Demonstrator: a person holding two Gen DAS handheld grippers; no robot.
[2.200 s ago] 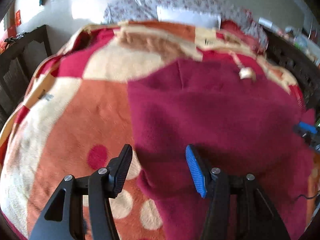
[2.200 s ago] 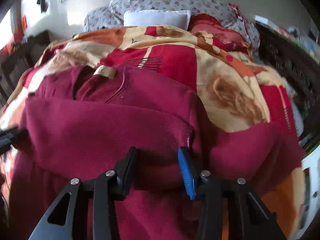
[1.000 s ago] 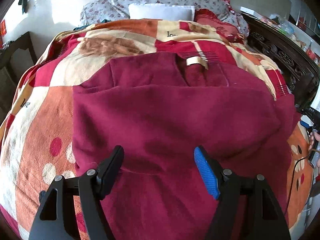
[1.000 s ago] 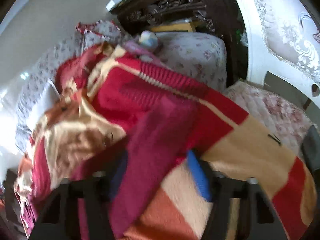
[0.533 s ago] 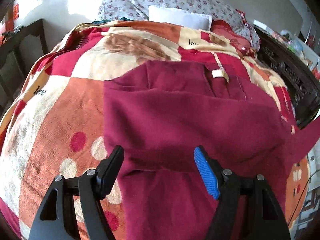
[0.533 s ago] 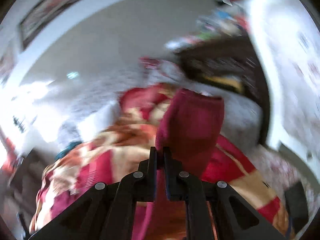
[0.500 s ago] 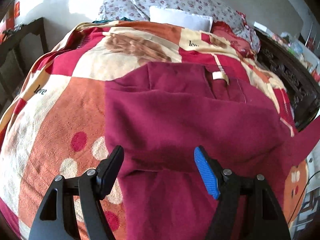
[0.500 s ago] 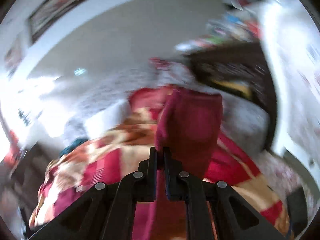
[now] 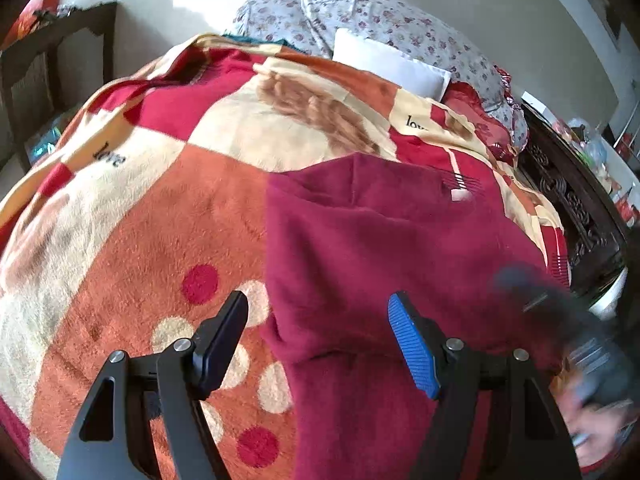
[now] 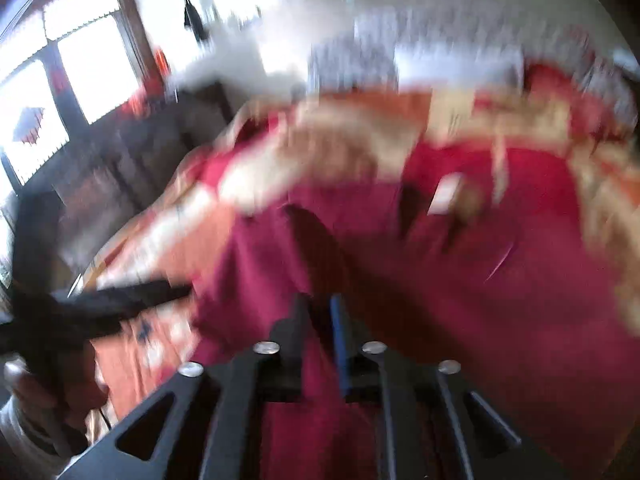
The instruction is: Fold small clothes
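A dark red fleece garment (image 9: 400,248) lies spread on the patterned blanket (image 9: 160,208), its label (image 9: 460,194) near the far edge. My left gripper (image 9: 316,344) is open and empty, hovering over the garment's near left edge. My right gripper (image 10: 320,328) is shut on a fold of the same garment (image 10: 460,280); that view is heavily blurred. The right gripper also shows as a dark blur at the right edge of the left wrist view (image 9: 560,312). The left gripper appears at the left of the right wrist view (image 10: 100,304).
The bed fills both views. Floral pillows (image 9: 380,20) and a white pillow (image 9: 388,64) lie at its head. A dark carved bed frame (image 9: 572,200) runs along the right side. Dark wooden furniture (image 9: 52,60) stands at the left.
The right gripper, shut on the garment's sleeve, has swung from high at the right back over the garment. The left gripper has shifted slightly left and stays open.
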